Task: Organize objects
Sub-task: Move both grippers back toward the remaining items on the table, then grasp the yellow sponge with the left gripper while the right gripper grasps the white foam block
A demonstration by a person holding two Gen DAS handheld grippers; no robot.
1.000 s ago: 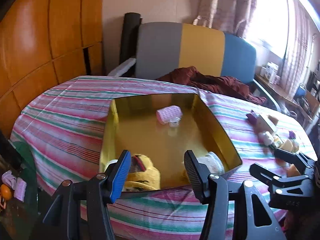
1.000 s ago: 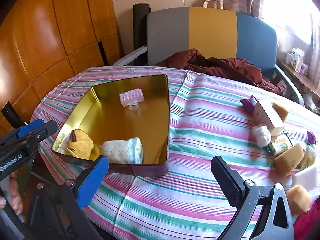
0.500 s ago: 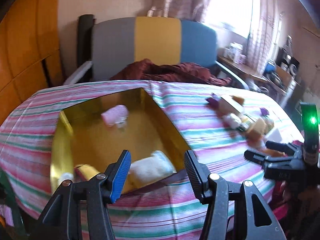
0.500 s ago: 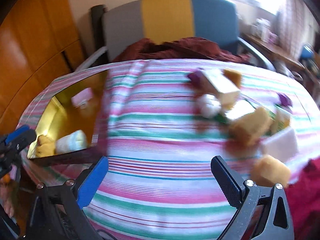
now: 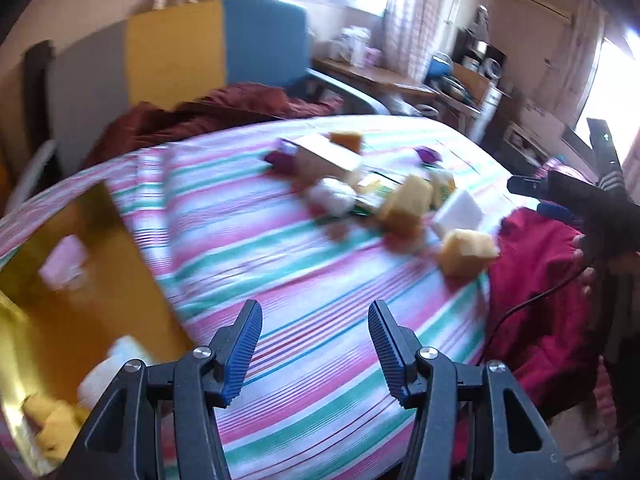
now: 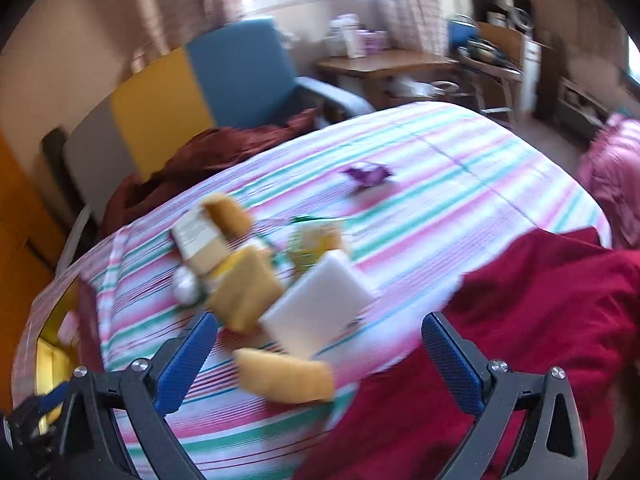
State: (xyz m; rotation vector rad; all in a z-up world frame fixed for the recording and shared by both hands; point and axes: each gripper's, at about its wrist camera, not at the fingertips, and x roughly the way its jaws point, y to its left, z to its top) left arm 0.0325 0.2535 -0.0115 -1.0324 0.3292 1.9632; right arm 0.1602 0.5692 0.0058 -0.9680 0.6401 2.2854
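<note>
The left tool hangs over the near edge of the tabletop, which is covered by a pink, green and white striped cloth; its blue-padded jaws stand partly apart with nothing between them. To its left, at the tabletop's left edge, sits the shiny gold rectangular tray, holding a pink roller, a white rolled sock and a yellow soft item.

The right tool has its blue-padded jaws spread wide and empty. Just ahead of it, near the tabletop's near edge, lies a yellow-orange sponge block, seen between the jaws but not pressed by them. Beyond it sit a white rectangular foam block, a second tan sponge, a cream cardboard box and a white cotton ball, all clustered close together. A purple wrapper lies apart, farther toward the far edge. A red cloth covers the near right corner. The pictures are blurred.
</note>
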